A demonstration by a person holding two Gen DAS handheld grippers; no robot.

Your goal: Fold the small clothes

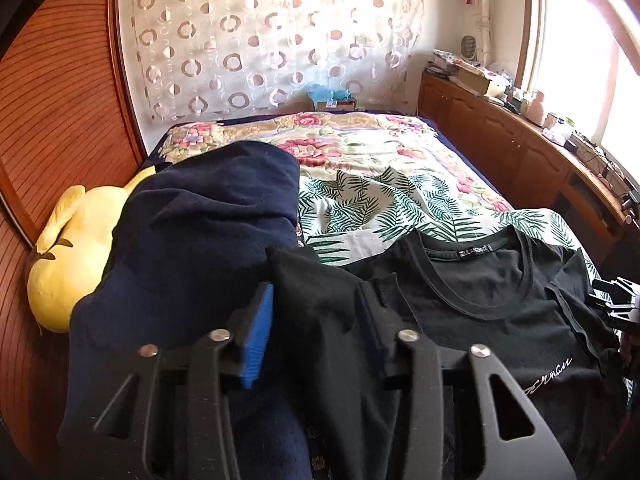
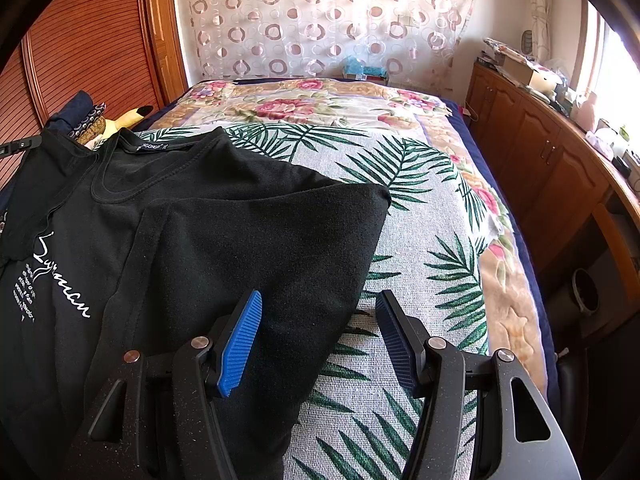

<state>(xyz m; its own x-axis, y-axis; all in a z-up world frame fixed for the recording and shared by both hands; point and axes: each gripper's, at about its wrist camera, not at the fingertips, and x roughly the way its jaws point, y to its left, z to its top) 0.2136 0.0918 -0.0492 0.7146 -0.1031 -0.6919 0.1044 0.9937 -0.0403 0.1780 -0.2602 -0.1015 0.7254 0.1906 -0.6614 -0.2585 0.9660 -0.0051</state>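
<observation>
Black T-shirt (image 2: 168, 216), sleeves folded inward

Both views are taken low over the bed (image 1: 360, 148), looking along it toward the circle-print curtain (image 1: 272, 32) at 12 o'clock. The left wrist view is set very close to the black t-shirt (image 1: 500, 300), with its neckline seen at about 2 o'clock and a yellow plush toy (image 1: 68, 264) off at 9 o'clock. The right wrist view is placed further right, so the same t-shirt (image 2: 140, 208) is pushed to 9–10 o'clock and the wooden cabinets (image 2: 540, 148) are seen at 2–3 o'clock. Shirt, bedding, curtain and cabinets are shared by both. The right gripper (image 1: 618, 304) is just caught at 3 o'clock in the left view.
</observation>
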